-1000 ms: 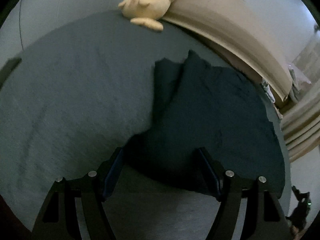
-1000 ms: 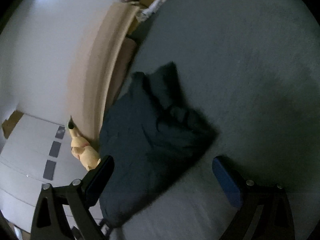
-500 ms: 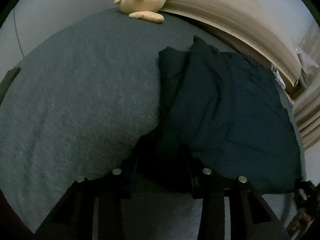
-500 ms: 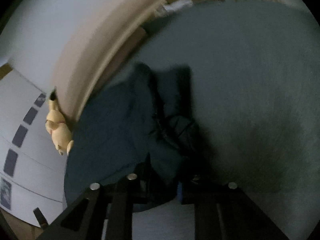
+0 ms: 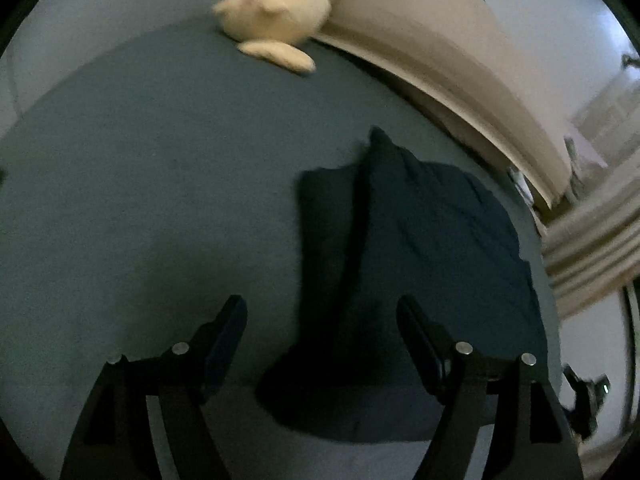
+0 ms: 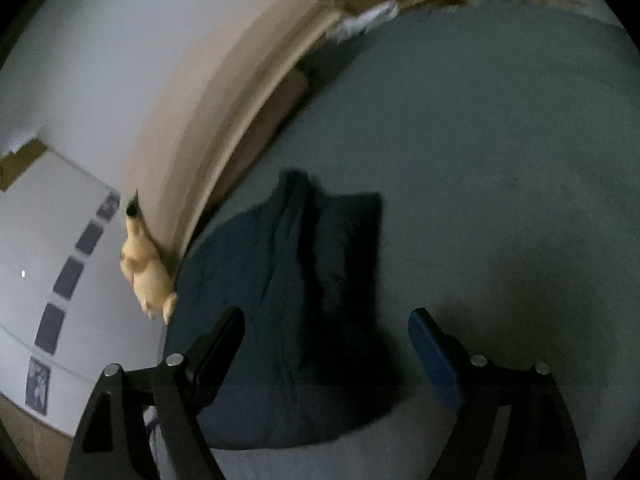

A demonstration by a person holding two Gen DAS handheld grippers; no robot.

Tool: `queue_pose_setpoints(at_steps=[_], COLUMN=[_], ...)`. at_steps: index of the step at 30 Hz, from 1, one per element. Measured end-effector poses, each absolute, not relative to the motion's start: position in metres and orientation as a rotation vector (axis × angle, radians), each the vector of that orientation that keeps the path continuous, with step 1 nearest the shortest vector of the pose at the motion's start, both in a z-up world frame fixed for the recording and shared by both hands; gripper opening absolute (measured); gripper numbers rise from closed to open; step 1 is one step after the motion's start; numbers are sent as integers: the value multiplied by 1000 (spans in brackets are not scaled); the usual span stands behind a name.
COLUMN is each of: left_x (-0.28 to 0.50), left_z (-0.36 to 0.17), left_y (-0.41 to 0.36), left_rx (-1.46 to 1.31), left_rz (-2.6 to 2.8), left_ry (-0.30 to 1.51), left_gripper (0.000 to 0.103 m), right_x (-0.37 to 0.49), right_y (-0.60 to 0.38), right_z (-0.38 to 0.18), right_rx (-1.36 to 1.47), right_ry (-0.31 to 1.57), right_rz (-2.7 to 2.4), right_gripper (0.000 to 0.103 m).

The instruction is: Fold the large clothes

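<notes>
Left wrist view: the left gripper (image 5: 320, 316) is held spread, empty, above a dark blue garment (image 5: 420, 264) bunched on a grey bed (image 5: 140, 200). Right wrist view: the right gripper (image 6: 326, 330) is likewise spread above the garment (image 6: 288, 300). Matching corners are best pinched before lifting.

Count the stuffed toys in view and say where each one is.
1. A cream plush toy lies at the far edge of the grey-blue bed cover, against the beige headboard, beyond the dark garment. Others could be out of frame.
</notes>
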State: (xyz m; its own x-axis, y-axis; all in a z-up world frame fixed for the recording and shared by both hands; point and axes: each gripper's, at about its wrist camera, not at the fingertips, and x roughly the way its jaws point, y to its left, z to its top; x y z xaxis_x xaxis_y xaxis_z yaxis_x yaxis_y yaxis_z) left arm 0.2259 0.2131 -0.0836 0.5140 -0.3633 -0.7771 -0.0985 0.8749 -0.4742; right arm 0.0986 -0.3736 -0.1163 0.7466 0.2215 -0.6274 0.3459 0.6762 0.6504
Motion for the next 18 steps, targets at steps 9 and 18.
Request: queue_pose_setpoints(at_steps=[9,18], left_x=[261,272], left_z=[-104,-119], left_y=[187,176], left_rx=[-461,-471], left_rz=[-322,-403], left_ry=[1092,1157], left_gripper=[78,65], right_x=[167,208], right_y=[-373,-349], right_z=[-141,-155], right_rx=[792,703], right_ry=[865,1005], right_rz=[39,114], right_gripper=[86,59])
